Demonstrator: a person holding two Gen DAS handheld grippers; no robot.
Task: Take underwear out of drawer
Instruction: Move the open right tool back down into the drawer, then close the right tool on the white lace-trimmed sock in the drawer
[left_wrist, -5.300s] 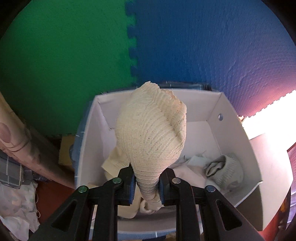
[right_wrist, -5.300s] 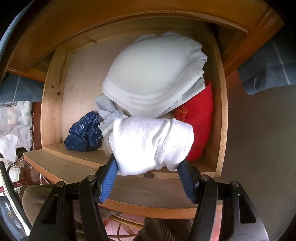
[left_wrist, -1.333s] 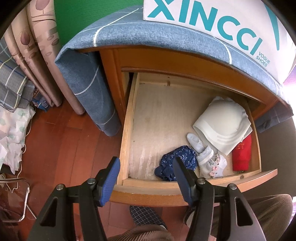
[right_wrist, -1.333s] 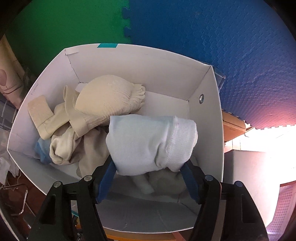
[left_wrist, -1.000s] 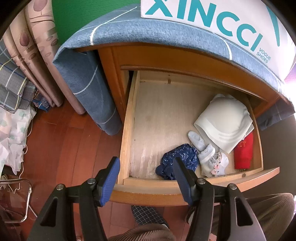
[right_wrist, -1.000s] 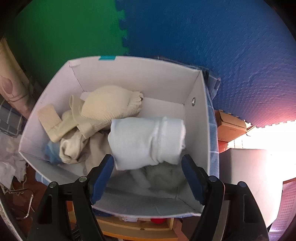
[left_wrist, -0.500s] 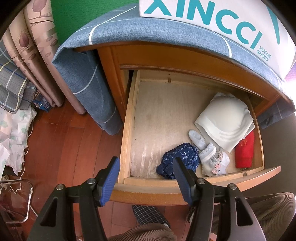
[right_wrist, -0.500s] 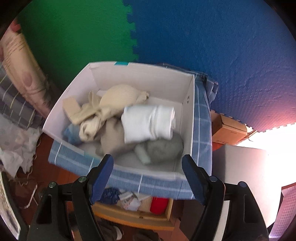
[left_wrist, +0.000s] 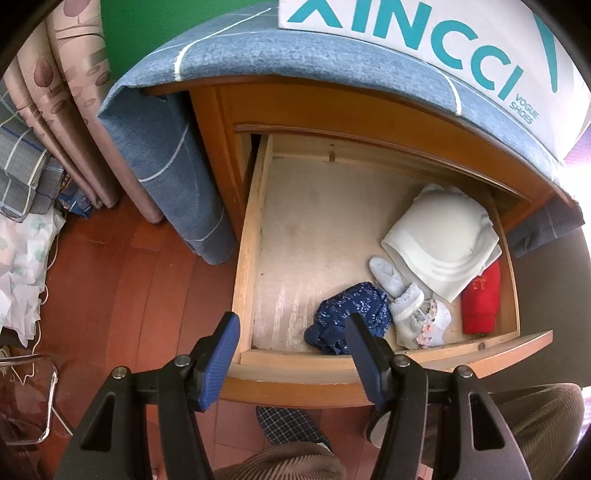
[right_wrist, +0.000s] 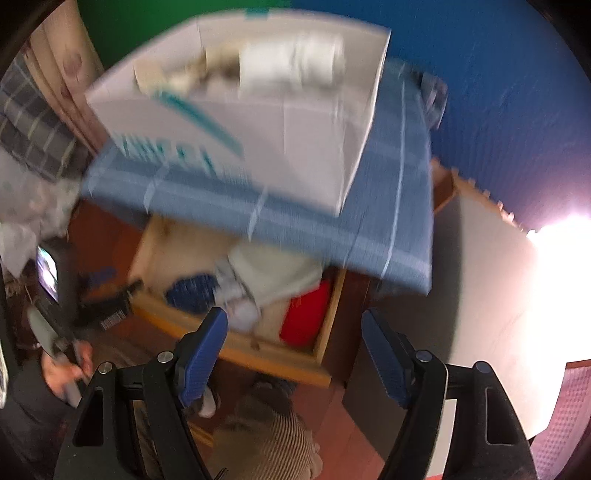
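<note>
The open wooden drawer (left_wrist: 255, 236) holds a dark blue patterned garment (left_wrist: 347, 306), small pale pieces (left_wrist: 406, 306), a large white folded piece (left_wrist: 439, 240) and a red piece (left_wrist: 480, 299). My left gripper (left_wrist: 291, 332) hangs open above the drawer's front left corner, nothing between its fingers. In the blurred right wrist view the same drawer (right_wrist: 236, 343) lies below my right gripper (right_wrist: 295, 332), whose jaws are closing with nothing between them. The white box (right_wrist: 258, 122) on top of the cabinet holds a white roll (right_wrist: 291, 62) and beige garments.
A blue cloth (left_wrist: 229, 55) covers the cabinet top and hangs down its left side. Curtains (left_wrist: 74, 92) and plaid fabric stand at the left over a red wood floor (left_wrist: 110, 295). The person's knees and a slipper (left_wrist: 288, 424) sit below the drawer front. A hand (right_wrist: 62, 373) shows at lower left.
My right gripper has let the white roll drop into the box, then swung back and down until the drawer came into view. The left gripper has stayed still.
</note>
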